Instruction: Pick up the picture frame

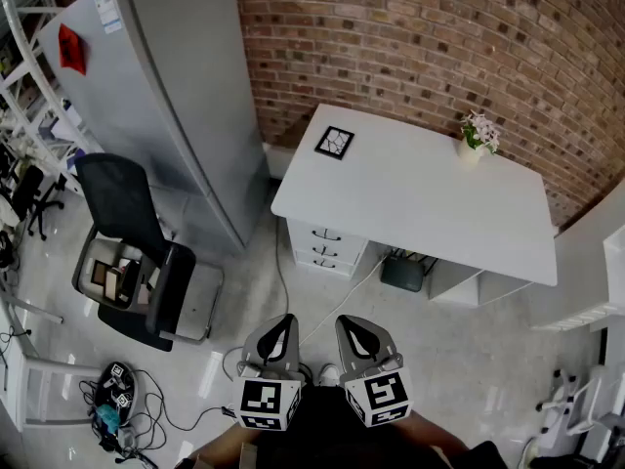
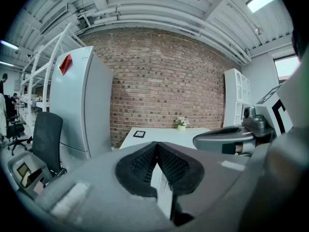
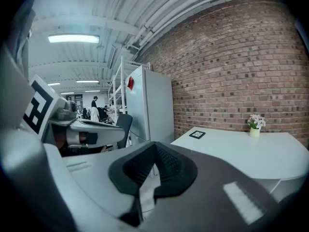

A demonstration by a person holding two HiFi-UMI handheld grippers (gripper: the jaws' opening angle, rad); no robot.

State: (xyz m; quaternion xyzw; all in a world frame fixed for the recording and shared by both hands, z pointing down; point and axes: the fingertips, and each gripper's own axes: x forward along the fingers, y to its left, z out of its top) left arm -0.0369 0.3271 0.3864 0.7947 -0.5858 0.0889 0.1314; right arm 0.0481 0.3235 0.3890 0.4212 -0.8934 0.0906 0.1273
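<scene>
Picture frame (image 1: 334,142): flat at the white desk (image 1: 430,203) corner nearest the fridge (image 1: 186,86), well apart from flower pot (image 1: 476,137). Bare floor (image 1: 293,281) before desk. Left gripper (image 1: 282,320), right gripper (image 1: 354,322): 2 pairs of jaws pressed together, empty. Brick wall (image 1: 420,37) behind.

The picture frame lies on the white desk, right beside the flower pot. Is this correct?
No. The head view shows the picture frame lying on the white desk, but at the opposite end from the flower pot, near the grey refrigerator.
</scene>
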